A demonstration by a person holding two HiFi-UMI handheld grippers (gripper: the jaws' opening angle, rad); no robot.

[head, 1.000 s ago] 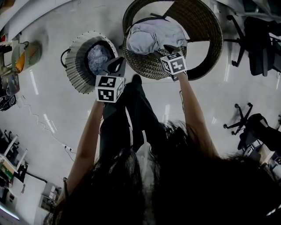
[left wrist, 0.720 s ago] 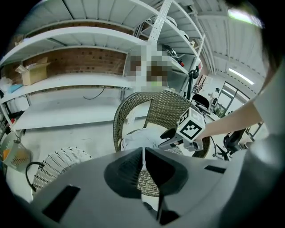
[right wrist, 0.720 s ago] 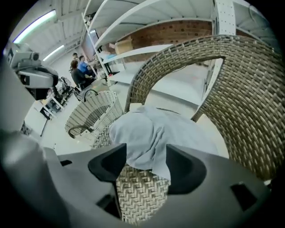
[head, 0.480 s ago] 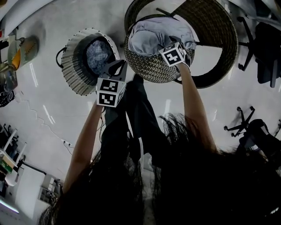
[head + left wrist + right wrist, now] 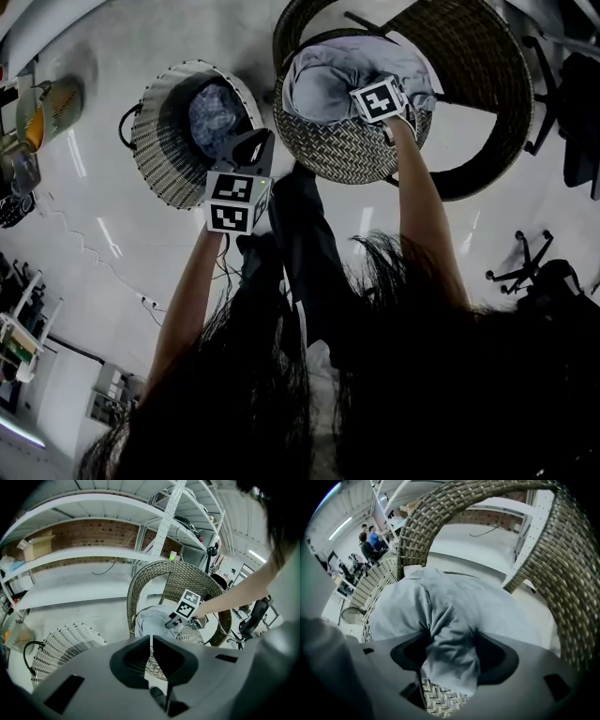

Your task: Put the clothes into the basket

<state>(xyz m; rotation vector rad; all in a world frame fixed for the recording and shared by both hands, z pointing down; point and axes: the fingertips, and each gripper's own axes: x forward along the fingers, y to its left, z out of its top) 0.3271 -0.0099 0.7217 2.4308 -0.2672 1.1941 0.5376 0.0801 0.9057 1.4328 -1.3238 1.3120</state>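
Currently at pick-up stage. R hand-held gripper (image 5: 450, 654) is over the wicker chair (image 5: 469, 56), jaws spread wide, having just been opening. A fold of the grey garment (image 5: 454, 606) lies between them, not yet pinched. Garment rests on the chair seat, outside the basket (image 5: 155, 150), which stands on the floor beside the chair w/ blue cloth (image 5: 214, 111) already in. L hand-held gripper (image 5: 151, 653) is pressed together, empty, near the basket. Next move, in my judgement: close R jaws on the fold, lift clear of the seat, carry over the basket & release.

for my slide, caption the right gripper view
The right gripper, jaws just opening around a grey garment fold on wicker chair
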